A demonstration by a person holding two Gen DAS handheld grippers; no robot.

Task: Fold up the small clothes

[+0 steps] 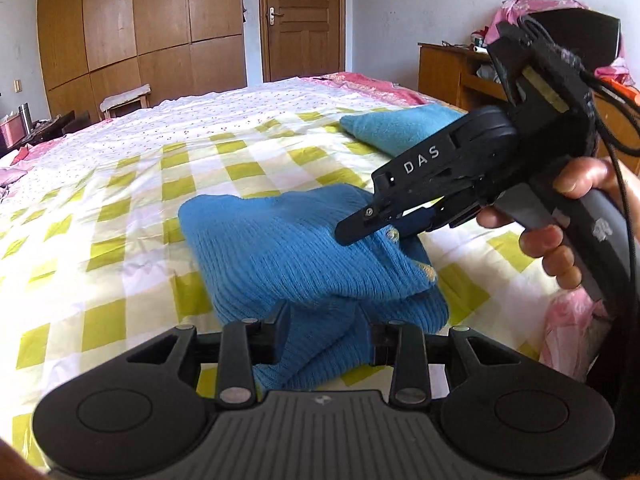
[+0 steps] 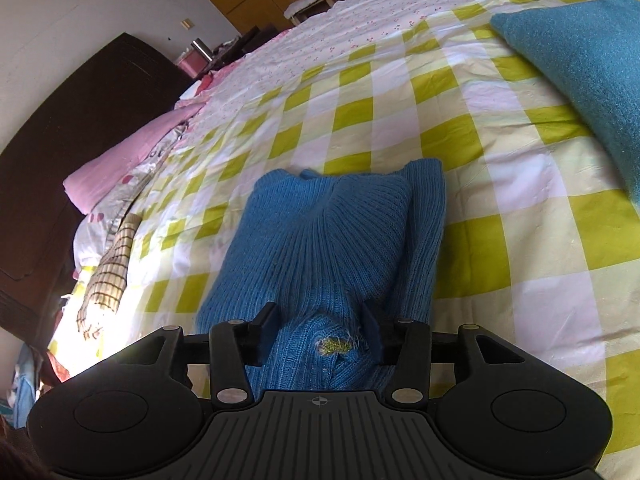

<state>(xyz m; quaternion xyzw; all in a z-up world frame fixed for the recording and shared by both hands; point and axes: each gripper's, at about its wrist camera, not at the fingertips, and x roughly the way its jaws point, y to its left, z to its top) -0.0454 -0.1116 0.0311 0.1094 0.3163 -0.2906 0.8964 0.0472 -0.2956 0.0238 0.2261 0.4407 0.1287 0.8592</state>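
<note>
A small blue ribbed knit garment (image 1: 288, 248) lies partly folded on the yellow-checked bedsheet (image 1: 120, 200). My left gripper (image 1: 326, 330) has its fingers on either side of the near edge of the knit and grips it. My right gripper (image 1: 360, 226) shows in the left wrist view coming from the right, its fingers closed on the knit's right edge by a small yellow patch. In the right wrist view the same knit (image 2: 332, 240) runs between my right gripper's fingers (image 2: 320, 326), with a frayed yellow-green spot (image 2: 334, 346) between them.
A folded teal cloth (image 1: 396, 128) lies further back on the bed, also in the right wrist view (image 2: 580, 60). Pink bedding (image 2: 120, 156) and a checked cloth (image 2: 112, 272) lie by the dark headboard (image 2: 68, 140). A wooden desk (image 1: 460, 76), wardrobe and door stand behind.
</note>
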